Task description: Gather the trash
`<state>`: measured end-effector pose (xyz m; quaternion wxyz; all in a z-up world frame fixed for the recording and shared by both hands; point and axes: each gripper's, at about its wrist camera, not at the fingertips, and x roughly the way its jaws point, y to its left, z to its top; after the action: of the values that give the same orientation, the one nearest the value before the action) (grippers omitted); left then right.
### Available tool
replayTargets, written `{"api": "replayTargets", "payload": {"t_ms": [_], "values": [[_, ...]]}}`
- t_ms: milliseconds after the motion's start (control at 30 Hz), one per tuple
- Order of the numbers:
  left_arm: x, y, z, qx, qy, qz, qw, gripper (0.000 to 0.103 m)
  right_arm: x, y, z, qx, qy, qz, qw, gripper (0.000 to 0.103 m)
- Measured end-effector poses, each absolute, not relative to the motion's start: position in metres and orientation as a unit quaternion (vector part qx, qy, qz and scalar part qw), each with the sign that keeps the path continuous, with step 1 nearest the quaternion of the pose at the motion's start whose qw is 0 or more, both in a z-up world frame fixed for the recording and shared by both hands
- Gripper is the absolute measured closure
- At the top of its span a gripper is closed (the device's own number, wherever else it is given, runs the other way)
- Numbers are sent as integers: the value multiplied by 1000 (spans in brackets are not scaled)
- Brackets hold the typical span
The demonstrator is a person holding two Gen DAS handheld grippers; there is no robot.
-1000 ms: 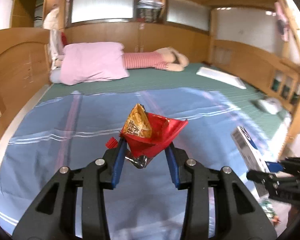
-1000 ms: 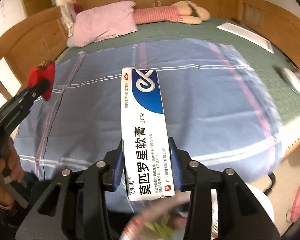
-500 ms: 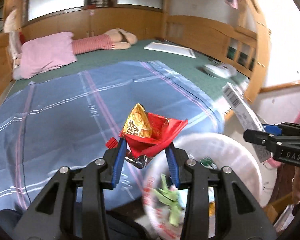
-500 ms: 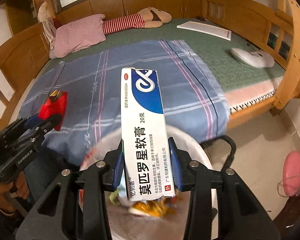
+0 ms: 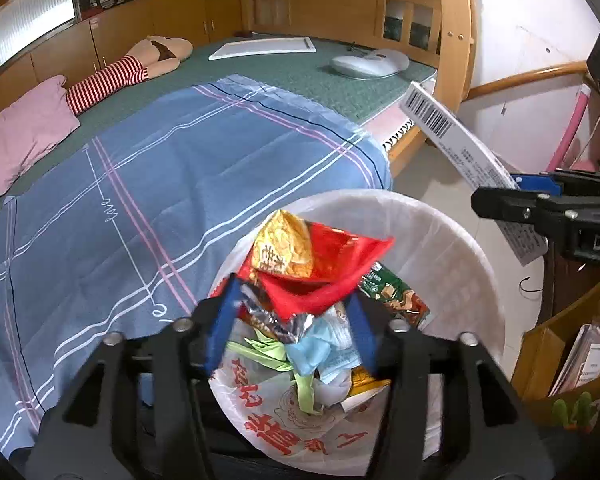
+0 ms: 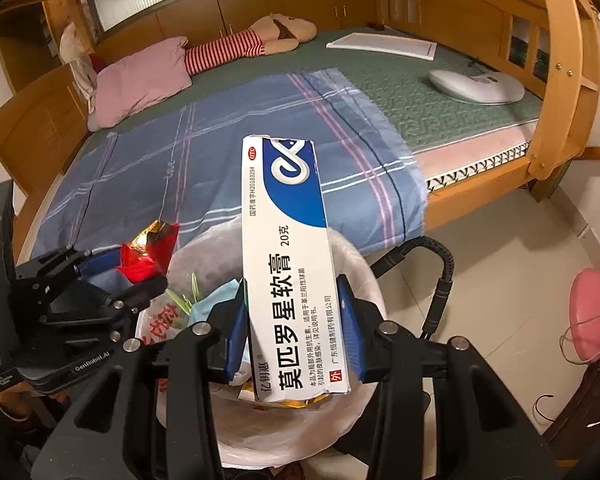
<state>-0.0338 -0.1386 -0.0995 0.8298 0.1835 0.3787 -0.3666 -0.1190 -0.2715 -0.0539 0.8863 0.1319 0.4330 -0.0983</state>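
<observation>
Both grippers hang over the white-lined trash bin at the foot of the bed, the left gripper with its blue fingers clamped on a crumpled red snack wrapper right above the rubbish inside. The right gripper is closed tight on a white and blue ointment box, which sticks out toward twelve o'clock above the bin's rim. In the left wrist view that box shows at about two o'clock, barcode up.
</observation>
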Motion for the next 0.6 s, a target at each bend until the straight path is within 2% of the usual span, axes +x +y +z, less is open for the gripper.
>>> {"api": "replayTargets", "payload": {"t_ms": [233,367,600], "values": [[-21,-120,-92,159,377,-332,850,28,-108,-254,-69,129,463,-79,873,59],[-15,-108,-85,146,377,-308,861,22,-106,-246,-65,139,460,-66,875,40],[-15,-81,-56,117,354,-260,891,14,-113,-232,-38,122,421,-65,896,30]]}}
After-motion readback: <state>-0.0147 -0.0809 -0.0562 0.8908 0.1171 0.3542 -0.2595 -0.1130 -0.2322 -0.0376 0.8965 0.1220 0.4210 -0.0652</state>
